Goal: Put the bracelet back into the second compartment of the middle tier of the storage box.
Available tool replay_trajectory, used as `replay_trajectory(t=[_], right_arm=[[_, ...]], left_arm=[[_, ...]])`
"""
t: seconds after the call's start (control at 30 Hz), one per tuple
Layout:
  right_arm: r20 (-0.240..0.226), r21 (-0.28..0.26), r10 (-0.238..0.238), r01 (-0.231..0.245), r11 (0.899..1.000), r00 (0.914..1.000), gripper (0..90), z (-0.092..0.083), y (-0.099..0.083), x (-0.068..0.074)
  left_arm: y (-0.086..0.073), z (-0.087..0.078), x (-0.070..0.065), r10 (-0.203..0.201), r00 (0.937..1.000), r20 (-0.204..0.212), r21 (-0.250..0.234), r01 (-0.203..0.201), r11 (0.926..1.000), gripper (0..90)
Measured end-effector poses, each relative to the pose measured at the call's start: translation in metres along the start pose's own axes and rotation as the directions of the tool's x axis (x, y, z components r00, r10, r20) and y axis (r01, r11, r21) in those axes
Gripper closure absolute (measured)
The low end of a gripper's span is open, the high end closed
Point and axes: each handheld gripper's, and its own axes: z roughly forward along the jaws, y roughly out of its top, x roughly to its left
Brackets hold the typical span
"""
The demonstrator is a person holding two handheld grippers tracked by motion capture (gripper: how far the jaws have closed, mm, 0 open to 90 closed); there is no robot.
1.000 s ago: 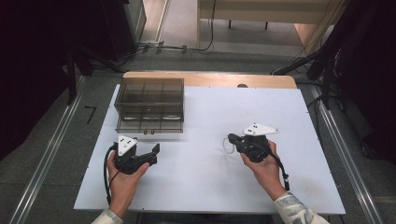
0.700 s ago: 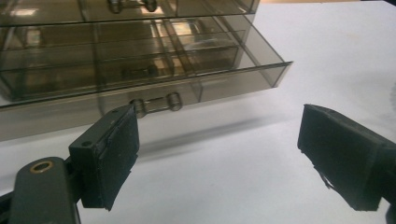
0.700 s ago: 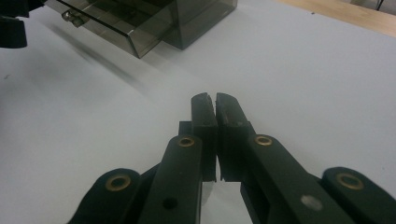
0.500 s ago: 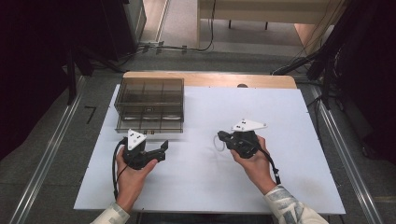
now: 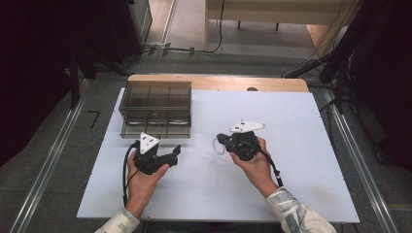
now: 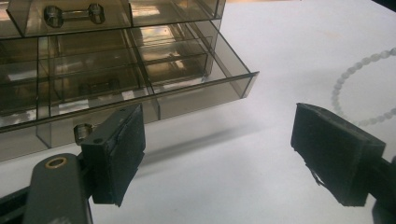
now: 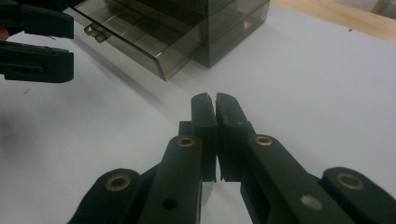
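Observation:
A smoky transparent drawer box (image 5: 155,99) stands at the back left of the white board, and its bottom drawer (image 6: 154,88) (image 7: 154,51) is pulled out. My left gripper (image 5: 171,155) (image 6: 219,144) is open just in front of that drawer. Its jaws have just been closing a little with nothing between them, and the drawer's small handle (image 6: 81,133) is beside its left pad. My right gripper (image 5: 222,141) (image 7: 215,100) is shut on a pale bead bracelet (image 5: 217,146) (image 6: 355,88). The bracelet hangs as a loop from its tips, right of the drawer.
The white board (image 5: 301,126) lies on a wooden table top (image 5: 218,82). Cables (image 5: 194,48) run over the floor behind. A metal rail (image 5: 48,165) runs along the left side, and dark equipment (image 5: 369,73) stands at the right.
The right hand has carried the bracelet to the left, toward the open drawer. The left hand has shifted a little to the right, in front of the drawer.

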Motion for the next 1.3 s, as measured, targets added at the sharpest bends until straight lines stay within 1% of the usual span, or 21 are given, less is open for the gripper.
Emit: replay_trajectory(t=[0.07, 0.1, 0.13, 0.17, 0.23, 0.33, 0.4, 0.47, 0.53, 0.63, 0.77, 0.87, 1.3], right_arm=[[-0.006, 0.003, -0.006, 0.006, 1.000, 1.0000, 84.8, 0.003, 0.002, 0.003], [-0.008, 0.002, -0.007, 0.007, 1.000, 0.9999, 84.8, 0.005, 0.004, 0.004], [-0.010, 0.000, -0.010, 0.010, 1.000, 0.9999, 84.8, 0.006, 0.005, 0.005], [-0.013, 0.001, -0.012, 0.013, 1.000, 0.9998, 84.8, 0.007, 0.007, 0.007], [-0.018, 0.000, -0.017, 0.017, 1.000, 0.9997, 84.8, 0.009, 0.010, 0.008], [-0.024, -0.001, -0.015, 0.015, 1.000, 0.9996, 84.8, 0.012, 0.014, 0.011], [-0.027, 0.003, -0.015, 0.015, 1.000, 0.9995, 84.7, 0.014, 0.015, 0.012], [-0.030, 0.002, -0.018, 0.018, 1.000, 0.9994, 84.8, 0.017, 0.017, 0.014], [-0.031, 0.003, -0.023, 0.023, 1.000, 0.9993, 84.7, 0.019, 0.019, 0.015], [-0.037, 0.001, -0.027, 0.027, 1.000, 0.9990, 84.8, 0.021, 0.023, 0.018], [-0.047, -0.002, -0.034, 0.033, 0.999, 0.9983, 84.8, 0.024, 0.029, 0.022], [-0.053, 0.000, -0.039, 0.039, 0.999, 0.9978, 84.8, 0.026, 0.032, 0.025], [-0.075, -0.004, -0.036, 0.036, 0.999, 0.9965, 84.8, 0.032, 0.037, 0.029]], left_arm=[[0.001, 0.000, -0.001, -0.004, 1.0000, -0.003, -0.009, 0.004, 1.0000, 19.3], [0.002, 0.000, -0.001, -0.009, 0.9999, 0.009, -0.015, 0.009, 0.9999, 20.3], [0.003, -0.001, -0.002, -0.012, 0.9997, 0.020, -0.016, 0.012, 0.9998, 26.6], [0.003, -0.001, -0.002, -0.011, 0.9998, 0.018, -0.020, 0.011, 0.9997, 27.3], [0.004, -0.001, -0.003, -0.001, 0.9998, 0.021, -0.027, 0.001, 0.9996, 29.2], [0.004, -0.001, -0.004, 0.018, 0.9998, 0.009, -0.038, -0.017, 0.9991, 33.0], [0.004, 0.000, -0.005, 0.020, 0.9996, 0.018, -0.037, -0.020, 0.9991, 37.0], [0.004, 0.001, -0.006, 0.025, 0.9995, 0.018, -0.036, -0.025, 0.9990, 39.8], [0.004, 0.002, -0.006, 0.023, 0.9994, 0.027, -0.034, -0.022, 0.9992, 44.0], [0.005, 0.003, -0.008, 0.027, 0.9994, 0.023, -0.040, -0.026, 0.9988, 46.9], [0.006, 0.004, -0.010, 0.031, 0.9991, 0.030, -0.041, -0.030, 0.9987, 49.3], [0.006, 0.005, -0.011, 0.026, 0.9992, 0.030, -0.041, -0.025, 0.9988, 50.4], [0.008, 0.008, -0.014, 0.021, 0.9979, 0.062, -0.041, -0.018, 0.9990, 54.5]])
